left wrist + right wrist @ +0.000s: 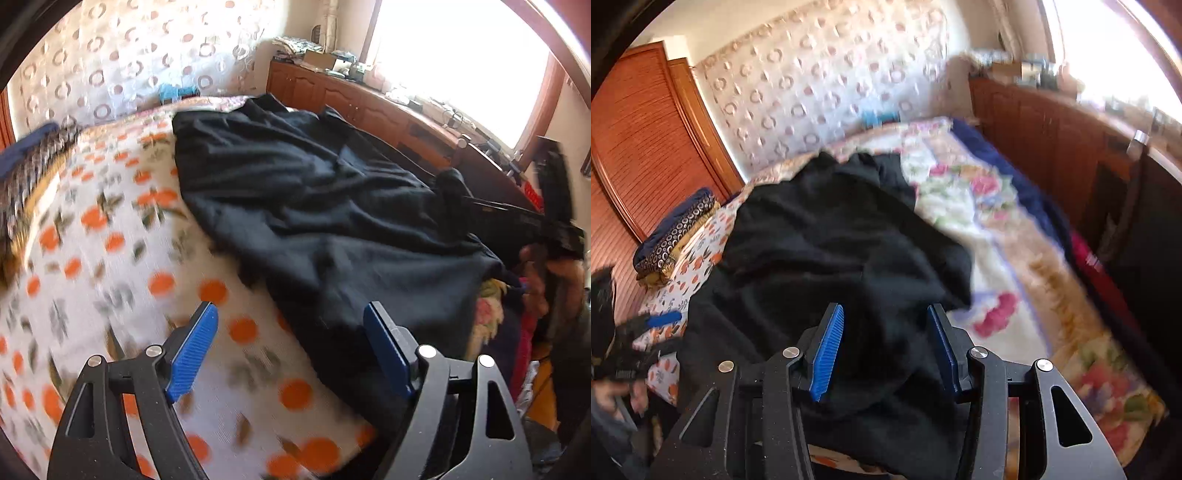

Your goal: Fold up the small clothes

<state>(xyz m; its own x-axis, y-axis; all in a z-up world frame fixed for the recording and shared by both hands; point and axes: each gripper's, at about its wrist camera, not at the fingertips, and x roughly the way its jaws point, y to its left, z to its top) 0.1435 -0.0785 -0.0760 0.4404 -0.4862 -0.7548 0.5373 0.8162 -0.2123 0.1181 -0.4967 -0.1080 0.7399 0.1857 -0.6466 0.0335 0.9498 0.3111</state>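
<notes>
The black garment (314, 206) lies rumpled on the bed (110, 258), not yet folded flat. My left tool (290, 350) hangs released beside its near edge; my right tool (884, 354) straddles cloth, released.

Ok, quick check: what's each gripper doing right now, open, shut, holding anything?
Left gripper: open, holding nothing, above the bedspread beside the black garment.
Right gripper: open, the garment lies between the pads, not pinched.
</notes>
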